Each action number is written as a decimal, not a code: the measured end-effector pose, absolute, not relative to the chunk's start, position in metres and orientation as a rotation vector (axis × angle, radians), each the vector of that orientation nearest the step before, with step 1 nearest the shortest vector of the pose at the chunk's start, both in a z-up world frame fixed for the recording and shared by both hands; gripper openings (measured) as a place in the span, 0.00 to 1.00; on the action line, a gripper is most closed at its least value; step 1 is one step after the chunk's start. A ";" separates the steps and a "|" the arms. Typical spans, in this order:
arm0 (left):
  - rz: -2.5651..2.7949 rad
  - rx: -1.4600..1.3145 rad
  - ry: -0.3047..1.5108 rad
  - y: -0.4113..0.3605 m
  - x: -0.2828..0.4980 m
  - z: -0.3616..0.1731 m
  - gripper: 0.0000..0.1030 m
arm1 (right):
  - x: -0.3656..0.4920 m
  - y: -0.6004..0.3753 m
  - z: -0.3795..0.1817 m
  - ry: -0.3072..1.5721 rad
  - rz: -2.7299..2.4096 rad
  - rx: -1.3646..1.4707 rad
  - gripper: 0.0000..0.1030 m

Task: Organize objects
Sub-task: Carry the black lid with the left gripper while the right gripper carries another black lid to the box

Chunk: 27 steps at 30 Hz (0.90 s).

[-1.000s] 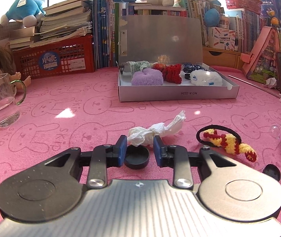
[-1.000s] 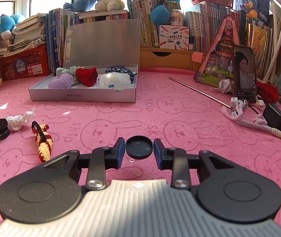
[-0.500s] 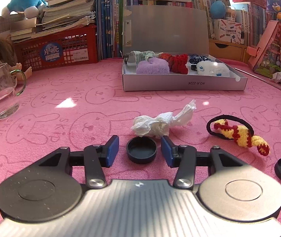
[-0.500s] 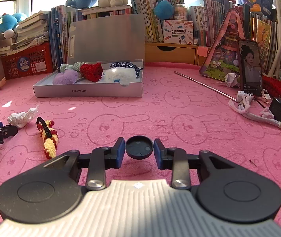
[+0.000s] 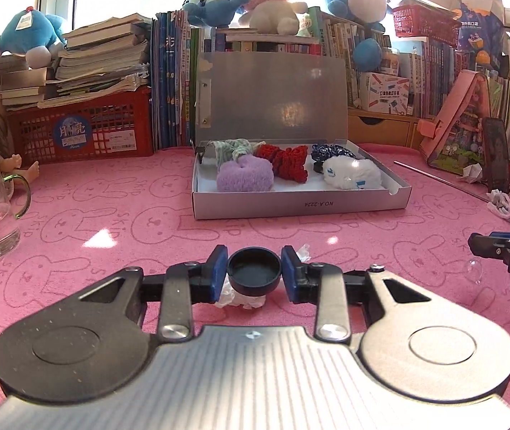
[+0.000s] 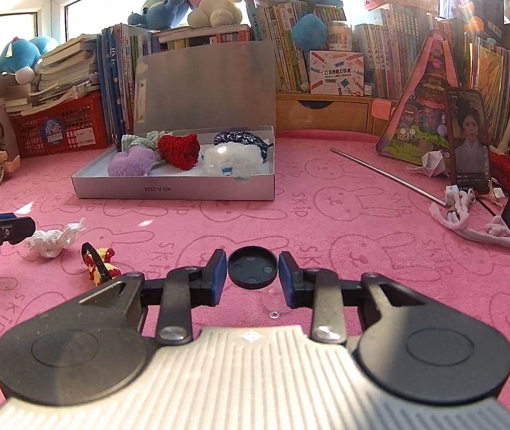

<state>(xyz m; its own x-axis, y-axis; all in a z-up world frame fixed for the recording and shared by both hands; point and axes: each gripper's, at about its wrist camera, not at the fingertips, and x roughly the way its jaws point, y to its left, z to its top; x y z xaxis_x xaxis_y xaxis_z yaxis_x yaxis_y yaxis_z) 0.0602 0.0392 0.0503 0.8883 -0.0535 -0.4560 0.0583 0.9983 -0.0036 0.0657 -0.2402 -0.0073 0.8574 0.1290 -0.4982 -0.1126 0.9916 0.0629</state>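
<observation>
Small round black plastic cap (image 5: 254,275), open side up, now sits clamped between the blue pads of the left tongs (image 5: 254,271) and is raised off the pink rabbit-print worktop (image 5: 111,222). Half a second ago the same cap lay flat on the cloth between spread pads; one second ago the pads were closer about it. The crumpled white tissue (image 5: 240,299), formerly ahead of the tongs, now shows beneath and behind the cap, which indicates lift and forward travel.

The right tongs (image 6: 252,270) grip a second round black cap (image 6: 252,267), underside showing, as in both earlier views. This grip has not altered.

Judgement: both caps are secured and ready for transfer. The likely destination is the open grey cardboard box (image 5: 298,205), which already holds a purple plush piece (image 5: 244,176), a red knitted piece (image 5: 287,159) and a white fluffy piece (image 5: 351,172).

Limits of view:
- Height of either cap above the worktop cannot be determined.
- The tissue is mostly covered by the left tongs in the left view.
- A small clear dome-like item (image 6: 273,302) below the right cap cannot be identified.
- The red and yellow crocheted hair tie (image 6: 99,263) is partly cut off by the right tongs body.
</observation>
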 end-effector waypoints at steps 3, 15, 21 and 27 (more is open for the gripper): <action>-0.066 0.002 0.467 0.036 0.072 0.058 0.37 | 0.077 -0.240 -0.002 0.527 0.133 0.066 0.36; -0.088 -0.047 0.461 0.027 0.135 0.072 0.37 | 0.130 -0.235 0.019 0.496 0.185 0.139 0.36; -0.090 -0.059 0.467 0.031 0.162 0.072 0.37 | 0.158 -0.238 0.017 0.523 0.181 0.158 0.36; -0.090 -0.103 0.487 0.039 0.196 0.069 0.37 | 0.189 -0.242 0.013 0.549 0.165 0.170 0.36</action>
